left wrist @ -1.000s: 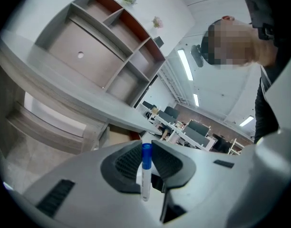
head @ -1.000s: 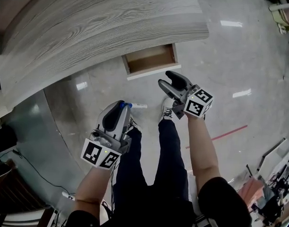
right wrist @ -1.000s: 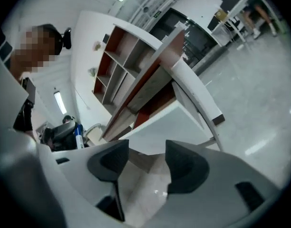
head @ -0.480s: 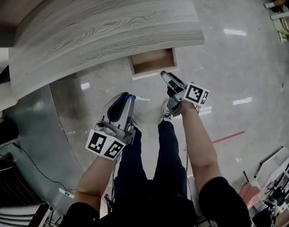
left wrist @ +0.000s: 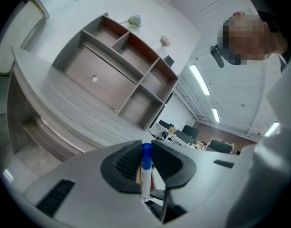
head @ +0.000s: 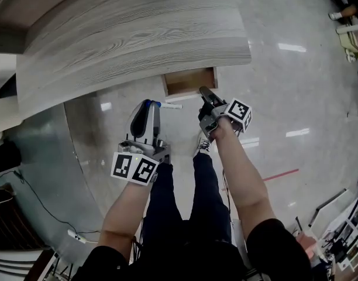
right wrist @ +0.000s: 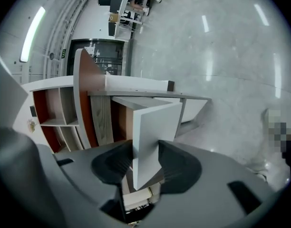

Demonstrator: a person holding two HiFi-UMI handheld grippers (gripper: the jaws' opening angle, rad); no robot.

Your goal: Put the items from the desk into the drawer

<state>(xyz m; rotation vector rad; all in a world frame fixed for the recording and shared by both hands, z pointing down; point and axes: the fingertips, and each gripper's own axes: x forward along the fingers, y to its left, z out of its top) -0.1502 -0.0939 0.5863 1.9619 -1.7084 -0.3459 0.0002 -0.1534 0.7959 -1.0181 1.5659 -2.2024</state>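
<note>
Jaws of the left gripper (left wrist: 146, 148): clenched on a marker (left wrist: 145, 172), blue cap at the top between the pads. Jaws of the right gripper (right wrist: 145, 151): just been closing, pressed on both faces of the drawer front (right wrist: 152, 127). From the head view: open drawer (head: 188, 81) under the counter (head: 138, 34), ahead and a little right of the left jaws, near but not over it (right jaws nearer, at its edge). Marker's long axis crosswise to the jaws, white end pointing toward the drawer.

So the left gripper (head: 148, 105) and right gripper (head: 204, 92) are grey plastic, black ribbed pads (left wrist: 126, 163), white marker cube (head: 134, 168) each. Person's got black short sleeves (head: 271, 242), dark trousers (head: 211, 198), laced sneakers (head: 203, 143).
</note>
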